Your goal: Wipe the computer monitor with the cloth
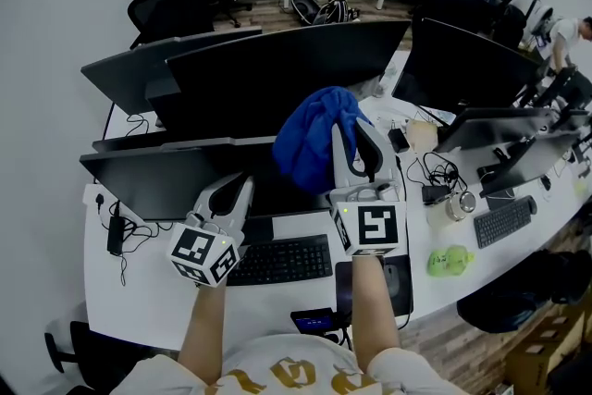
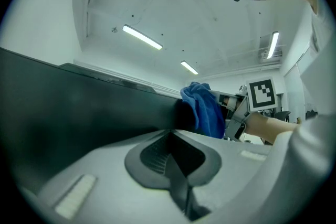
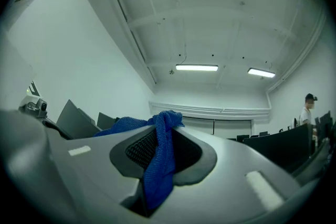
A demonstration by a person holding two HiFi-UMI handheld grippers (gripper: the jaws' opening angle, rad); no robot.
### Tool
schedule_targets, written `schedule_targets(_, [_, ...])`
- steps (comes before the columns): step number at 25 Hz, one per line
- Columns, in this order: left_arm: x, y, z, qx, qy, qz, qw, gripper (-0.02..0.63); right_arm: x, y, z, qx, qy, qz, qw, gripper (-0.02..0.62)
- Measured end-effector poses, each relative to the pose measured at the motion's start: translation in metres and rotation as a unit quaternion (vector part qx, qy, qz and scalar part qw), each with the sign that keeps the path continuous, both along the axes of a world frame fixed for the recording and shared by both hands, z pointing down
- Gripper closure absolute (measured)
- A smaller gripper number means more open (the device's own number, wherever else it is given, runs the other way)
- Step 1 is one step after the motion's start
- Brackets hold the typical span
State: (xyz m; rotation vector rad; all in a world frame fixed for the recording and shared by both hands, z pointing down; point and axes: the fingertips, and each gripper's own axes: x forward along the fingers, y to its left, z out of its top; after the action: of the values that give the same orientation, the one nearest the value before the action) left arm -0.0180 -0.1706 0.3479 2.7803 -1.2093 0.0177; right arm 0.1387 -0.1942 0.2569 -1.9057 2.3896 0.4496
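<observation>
A blue cloth [image 1: 313,143] hangs bunched over the right top edge of the dark computer monitor [image 1: 157,182] in front of me. My right gripper [image 1: 355,141] is shut on the cloth [image 3: 160,162], which runs between its jaws and spills out to the left. My left gripper [image 1: 239,191] is shut with nothing in it, its tip close against the monitor's face [image 2: 63,113]. From the left gripper view the cloth [image 2: 206,110] and the right gripper's marker cube [image 2: 261,94] show beyond the monitor's edge.
A black keyboard [image 1: 277,260] lies on the white desk [image 1: 120,291] below the monitor, with a mouse pad [image 1: 400,277] to its right. More monitors [image 1: 277,74] stand behind. A green object [image 1: 449,262], a second keyboard [image 1: 504,219] and cables [image 1: 442,171] lie to the right.
</observation>
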Motion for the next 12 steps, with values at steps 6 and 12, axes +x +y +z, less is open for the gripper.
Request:
schedule_targets(6, [0.005, 0.001, -0.001, 0.002, -0.002, -0.001, 1.0, 0.604, 0.024, -0.001, 0.002, -0.004, -0.042, 0.004, 0.999, 0.492])
schedule_targets(12, [0.015, 0.004, -0.001, 0.0, -0.006, 0.0, 1.0, 0.605, 0.039, -0.001, 0.005, -0.001, -0.044, 0.011, 0.999, 0.491])
